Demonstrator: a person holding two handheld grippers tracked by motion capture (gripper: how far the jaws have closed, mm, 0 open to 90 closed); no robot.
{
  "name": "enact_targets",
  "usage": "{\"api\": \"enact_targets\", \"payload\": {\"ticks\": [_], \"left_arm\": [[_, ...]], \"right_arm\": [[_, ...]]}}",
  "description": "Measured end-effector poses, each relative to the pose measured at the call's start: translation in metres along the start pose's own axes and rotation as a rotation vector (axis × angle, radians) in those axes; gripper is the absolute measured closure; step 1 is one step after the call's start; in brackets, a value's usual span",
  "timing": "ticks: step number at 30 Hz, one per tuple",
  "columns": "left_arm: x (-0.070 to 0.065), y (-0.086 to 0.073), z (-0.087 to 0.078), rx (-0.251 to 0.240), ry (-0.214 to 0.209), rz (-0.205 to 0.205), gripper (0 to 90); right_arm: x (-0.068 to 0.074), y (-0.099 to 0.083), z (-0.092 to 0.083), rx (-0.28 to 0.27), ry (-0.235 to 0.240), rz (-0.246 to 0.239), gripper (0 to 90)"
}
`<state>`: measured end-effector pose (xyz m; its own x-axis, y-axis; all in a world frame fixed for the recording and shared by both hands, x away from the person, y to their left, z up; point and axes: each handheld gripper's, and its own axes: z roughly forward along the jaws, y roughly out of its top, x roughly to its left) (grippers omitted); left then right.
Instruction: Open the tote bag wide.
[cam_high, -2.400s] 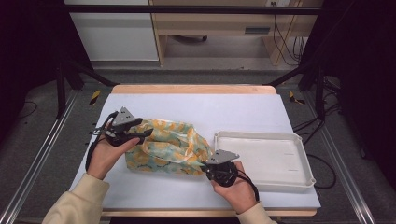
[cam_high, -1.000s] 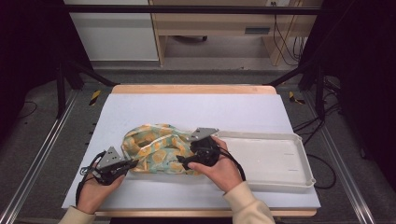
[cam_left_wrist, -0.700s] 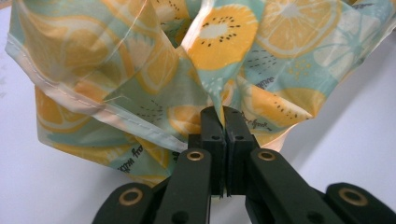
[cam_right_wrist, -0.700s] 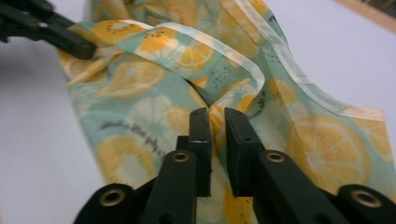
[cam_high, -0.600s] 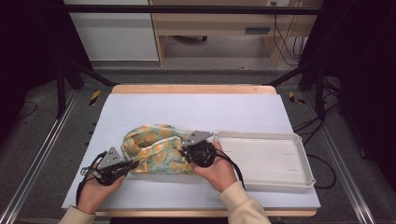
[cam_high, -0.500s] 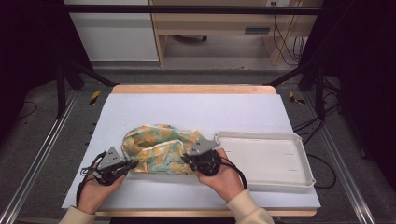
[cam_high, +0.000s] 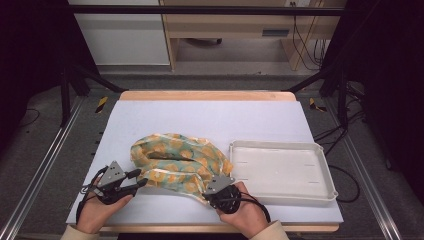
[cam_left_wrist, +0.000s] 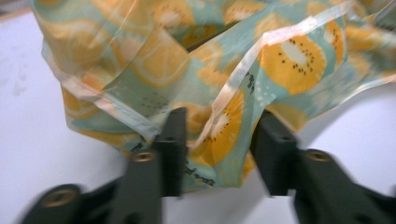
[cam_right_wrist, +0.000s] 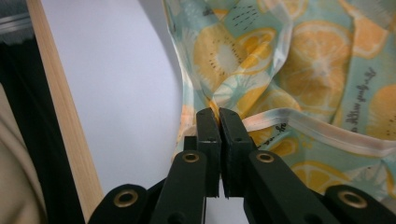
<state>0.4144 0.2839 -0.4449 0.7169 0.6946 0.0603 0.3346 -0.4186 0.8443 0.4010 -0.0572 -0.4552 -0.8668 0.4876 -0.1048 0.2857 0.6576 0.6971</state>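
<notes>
thin printed fabric, the fruit-pattern cloth (cam_high: 176, 164) lies crumpled just left of the white tray (cam_high: 280, 170) on the worktop (cam_high: 210, 117). left claw (cam_high: 135, 180) has just been opening, cloth loose between. right claw (cam_high: 204, 192) is clenched on the hem. soft, light, slippery; best gripped at taped edges.

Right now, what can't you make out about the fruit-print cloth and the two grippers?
- High view: the right gripper jaws, hidden by its grey plate and the cloth.
- Left gripper view: the left gripper jaws are blurred; whether their pads touch the cloth is unclear.
- Right gripper view: the cloth's top and right are cut off by the picture's edges.
</notes>
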Motion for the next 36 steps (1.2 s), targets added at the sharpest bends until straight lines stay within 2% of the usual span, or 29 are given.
{"api": "enact_targets", "payload": {"ticks": [4, 7, 9, 11, 12, 13, 14, 18, 19, 20, 23, 27, 30, 31, 33, 34, 36], "left_arm": [[-0.005, 0.005, -0.013, -0.061, -0.033, -0.005, 46.3], [-0.007, 0.009, -0.023, -0.104, -0.073, -0.020, 45.6], [-0.008, 0.012, -0.030, -0.117, -0.072, -0.013, 46.0], [-0.008, 0.015, -0.035, -0.142, -0.067, -0.028, 46.8], [-0.008, 0.015, -0.037, -0.146, -0.053, -0.039, 47.8], [-0.007, 0.016, -0.035, -0.154, -0.013, -0.061, 48.7], [-0.007, 0.016, -0.035, -0.154, -0.013, -0.061, 49.1], [-0.007, 0.017, -0.026, -0.145, 0.002, -0.081, 49.1], [-0.007, 0.020, -0.028, -0.151, 0.004, -0.075, 49.2], [-0.007, 0.022, -0.030, -0.156, 0.016, -0.069, 49.2], [-0.004, 0.030, -0.038, -0.170, 0.029, -0.067, 49.6], [-0.001, 0.033, -0.033, -0.144, 0.023, -0.069, 53.4], [-0.006, 0.021, -0.015, -0.082, 0.004, -0.065, 54.9], [-0.009, 0.015, -0.008, -0.052, -0.001, -0.066, 56.9], [-0.014, 0.006, 0.004, 0.000, 0.005, -0.060, 58.6], [-0.016, 0.004, 0.008, 0.021, -0.006, -0.054, 59.0], [-0.019, 0.001, 0.013, 0.048, -0.006, -0.035, 58.8]], "right_arm": [[0.001, -0.002, 0.002, 0.024, -0.019, -0.017, 87.4], [0.000, -0.004, 0.002, 0.023, -0.019, -0.009, 87.0], [-0.001, -0.005, 0.002, 0.025, -0.025, 0.006, 86.7], [-0.001, -0.005, 0.001, 0.018, -0.023, 0.001, 86.4], [-0.001, -0.005, 0.000, 0.018, -0.023, 0.002, 85.9], [0.000, -0.006, -0.001, 0.015, -0.011, -0.007, 83.4], [0.000, -0.006, -0.001, 0.015, -0.011, -0.007, 83.4], [0.000, -0.005, -0.004, -0.007, -0.003, -0.008, 69.2], [0.000, -0.003, -0.009, -0.027, -0.005, 0.001, 57.6], [-0.001, -0.002, -0.012, -0.035, -0.003, 0.002, 52.8], [-0.001, 0.001, -0.019, -0.057, -0.006, 0.008, 47.5], [-0.004, 0.010, -0.032, -0.104, -0.013, 0.014, 35.6], [-0.011, 0.018, -0.040, -0.114, -0.024, 0.020, 28.7], [-0.017, 0.025, -0.044, -0.134, -0.012, 0.038, 24.1], [-0.020, 0.029, -0.045, -0.144, -0.005, 0.040, 24.8], [-0.022, 0.033, -0.043, -0.149, -0.009, 0.037, 25.7], [-0.027, 0.044, -0.034, -0.130, -0.026, 0.020, 27.5]]}}
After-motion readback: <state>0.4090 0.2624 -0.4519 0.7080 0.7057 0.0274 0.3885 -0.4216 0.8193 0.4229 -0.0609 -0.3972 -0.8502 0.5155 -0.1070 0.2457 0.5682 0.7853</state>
